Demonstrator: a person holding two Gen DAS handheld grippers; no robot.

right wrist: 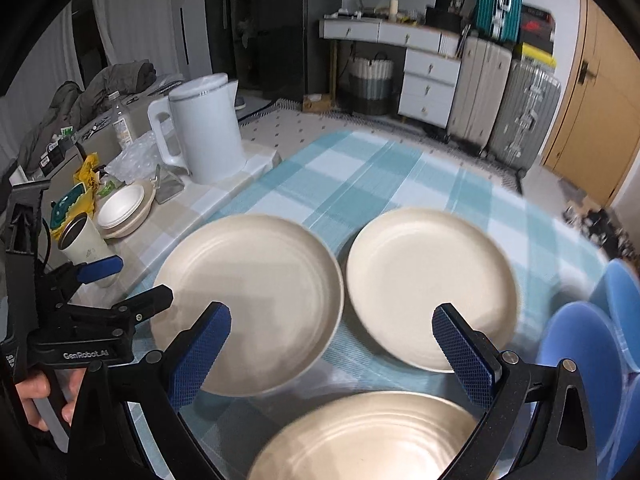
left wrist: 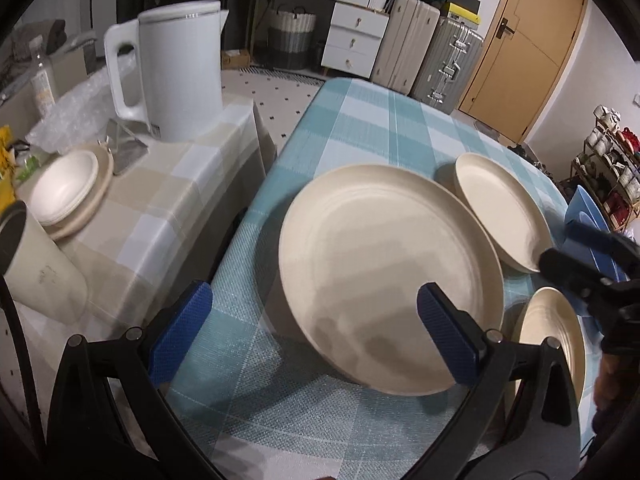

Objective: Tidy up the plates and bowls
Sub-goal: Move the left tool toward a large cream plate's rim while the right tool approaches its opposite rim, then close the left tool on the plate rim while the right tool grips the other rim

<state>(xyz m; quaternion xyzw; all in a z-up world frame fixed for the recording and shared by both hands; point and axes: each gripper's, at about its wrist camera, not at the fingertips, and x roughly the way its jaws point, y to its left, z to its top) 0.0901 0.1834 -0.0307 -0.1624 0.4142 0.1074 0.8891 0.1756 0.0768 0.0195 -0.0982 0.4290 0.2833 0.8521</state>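
Three cream plates lie on the blue checked tablecloth [right wrist: 360, 168]. The large plate [left wrist: 388, 276] [right wrist: 248, 300] lies left, a second plate [left wrist: 500, 208] [right wrist: 428, 280] right of it, and a third plate [left wrist: 552, 336] [right wrist: 368, 436] nearest. My left gripper [left wrist: 314, 332] [right wrist: 128, 280] is open, hovering over the large plate's near-left edge with nothing between its fingers. My right gripper [right wrist: 332, 356] [left wrist: 558, 244] is open too, above the gap between the three plates. Stacked cream bowls [left wrist: 68, 192] [right wrist: 124, 208] sit on the beige side table.
A white kettle [left wrist: 180, 68] [right wrist: 204, 128], a paper cup [left wrist: 40, 268] [right wrist: 80, 240] and bubble wrap [left wrist: 72, 108] share the side table [left wrist: 168, 184]. Blue plates [right wrist: 580, 360] [left wrist: 588, 216] lie at the right edge. A hand [right wrist: 36, 396] holds the left gripper. Suitcases and drawers stand behind.
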